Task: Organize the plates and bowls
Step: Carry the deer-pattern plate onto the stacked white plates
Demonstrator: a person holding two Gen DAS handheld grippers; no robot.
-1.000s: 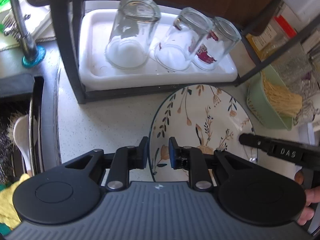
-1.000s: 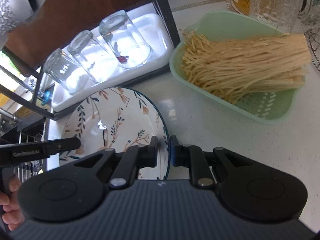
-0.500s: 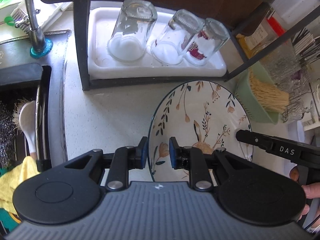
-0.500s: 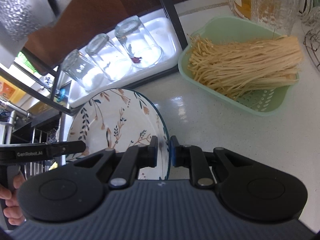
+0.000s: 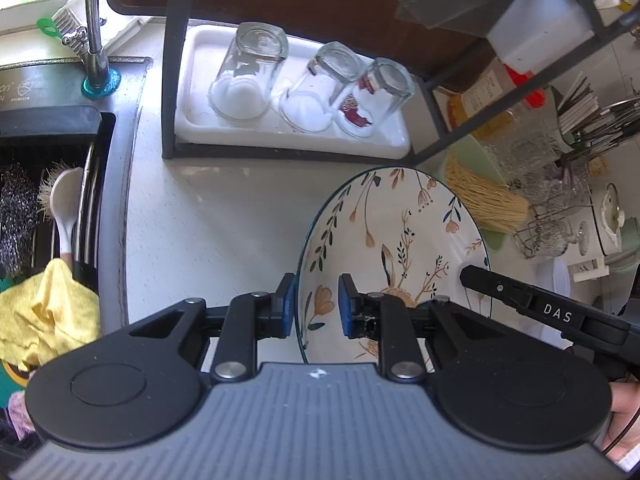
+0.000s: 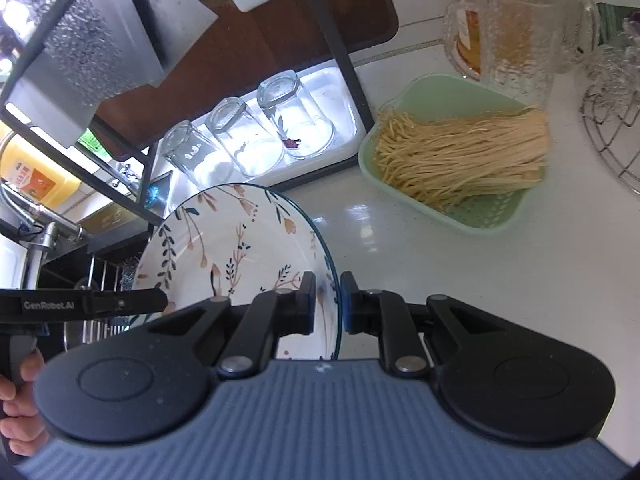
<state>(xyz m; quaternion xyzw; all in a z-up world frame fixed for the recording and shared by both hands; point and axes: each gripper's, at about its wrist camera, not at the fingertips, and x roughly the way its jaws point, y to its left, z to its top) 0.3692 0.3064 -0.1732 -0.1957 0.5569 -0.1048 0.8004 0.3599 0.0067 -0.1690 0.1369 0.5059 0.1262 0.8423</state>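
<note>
A white plate with a leaf-and-flower pattern and a blue rim (image 5: 400,240) is held between both grippers above the white counter. My left gripper (image 5: 316,304) is shut on the plate's left rim. My right gripper (image 6: 327,304) is shut on the plate's right rim (image 6: 332,264); the plate's face (image 6: 240,240) fills the middle left of the right wrist view. The right gripper's finger (image 5: 520,300) shows at the plate's far side in the left wrist view. The left gripper's finger (image 6: 100,304) shows at the left in the right wrist view.
A black rack holds a white tray (image 5: 192,120) with three upturned glasses (image 5: 248,76). A green basket of noodles (image 6: 460,160) sits at the right, with glass jars (image 6: 516,40) behind. A sink (image 5: 48,184) with a tap, brush and yellow cloth (image 5: 44,316) lies at the left.
Both grippers have risen with the plate; the counter, tray and basket look smaller and farther below, and more of the rack shows.
</note>
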